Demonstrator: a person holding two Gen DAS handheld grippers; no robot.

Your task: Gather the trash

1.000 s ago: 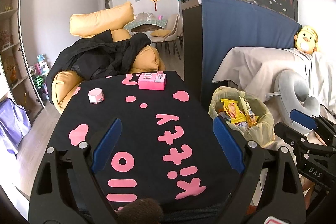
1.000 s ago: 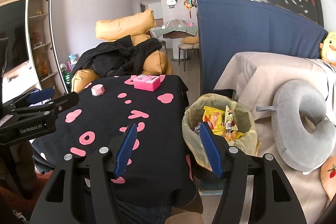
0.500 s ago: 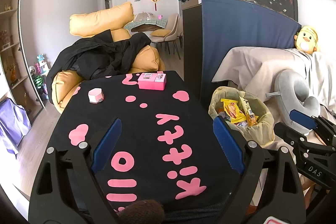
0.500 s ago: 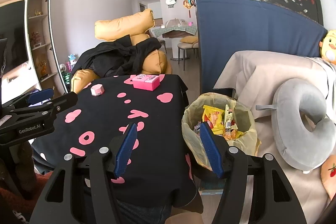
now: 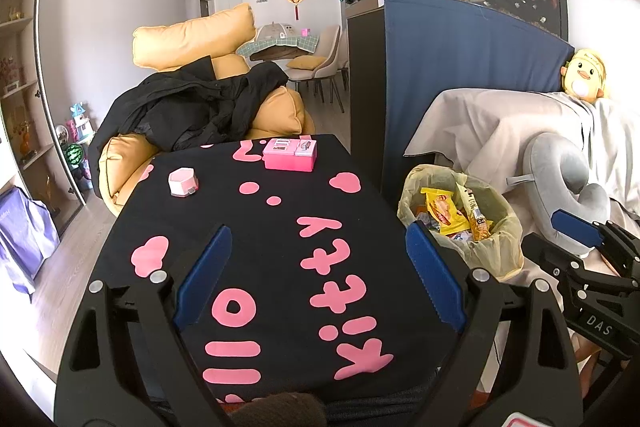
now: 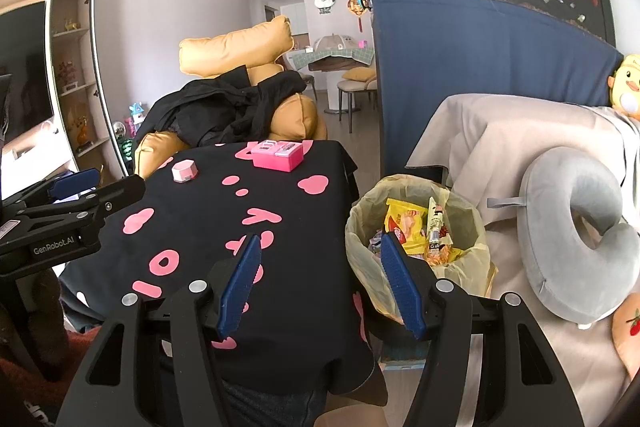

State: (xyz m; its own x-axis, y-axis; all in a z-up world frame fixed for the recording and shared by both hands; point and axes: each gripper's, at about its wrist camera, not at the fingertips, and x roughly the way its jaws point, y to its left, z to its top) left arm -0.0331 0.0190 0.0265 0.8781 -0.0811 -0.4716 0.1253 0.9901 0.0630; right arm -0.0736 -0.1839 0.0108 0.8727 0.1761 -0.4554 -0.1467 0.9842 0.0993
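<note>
A trash bin lined with a yellow bag (image 5: 508,251) (image 6: 360,227) stands right of the table and holds several snack wrappers (image 5: 444,213) (image 6: 404,223). My left gripper (image 5: 318,273) is open and empty above the near part of the black tablecloth (image 5: 280,227). My right gripper (image 6: 320,283) is open and empty, between the table's right edge and the bin. It also shows at the right of the left wrist view (image 5: 576,235). The left gripper shows at the left of the right wrist view (image 6: 76,187).
A pink box (image 5: 290,155) (image 6: 278,155) and a small pink-white case (image 5: 183,181) (image 6: 185,171) sit at the table's far end. An orange sofa with a black coat (image 5: 192,107) stands behind. A covered sofa with a grey neck pillow (image 6: 576,239) is at the right.
</note>
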